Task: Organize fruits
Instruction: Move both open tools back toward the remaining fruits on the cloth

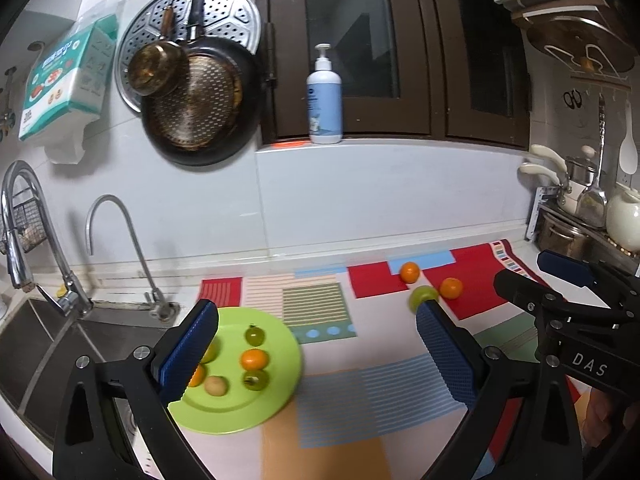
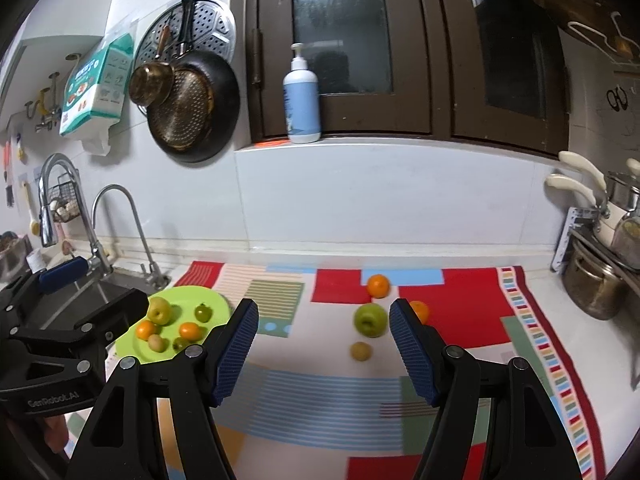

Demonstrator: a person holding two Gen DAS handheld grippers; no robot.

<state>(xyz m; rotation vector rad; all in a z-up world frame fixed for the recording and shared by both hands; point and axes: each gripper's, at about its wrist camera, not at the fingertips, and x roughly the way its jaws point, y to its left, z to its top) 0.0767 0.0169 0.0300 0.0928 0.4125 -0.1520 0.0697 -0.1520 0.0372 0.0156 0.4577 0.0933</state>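
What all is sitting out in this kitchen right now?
Plate: one, lime green, on the mat's left end by the sink.
Fruits on the plate: six; green apple, two small green fruits, two oranges, one tan fruit.
Loose fruits on the mat: four; green apple, two oranges, small tan fruit.
Mat: one, multicoloured patchwork, covering the counter.
Pump bottle: one, white and blue, on the window ledge.
Frying pan: one, black, hanging on the wall with a small brass pan and a steamer rack.
Faucets: two, chrome, at the sink.
Pots: steel, on the right-hand rack.
Left gripper: black with blue pads, open.
Right gripper: same, open.
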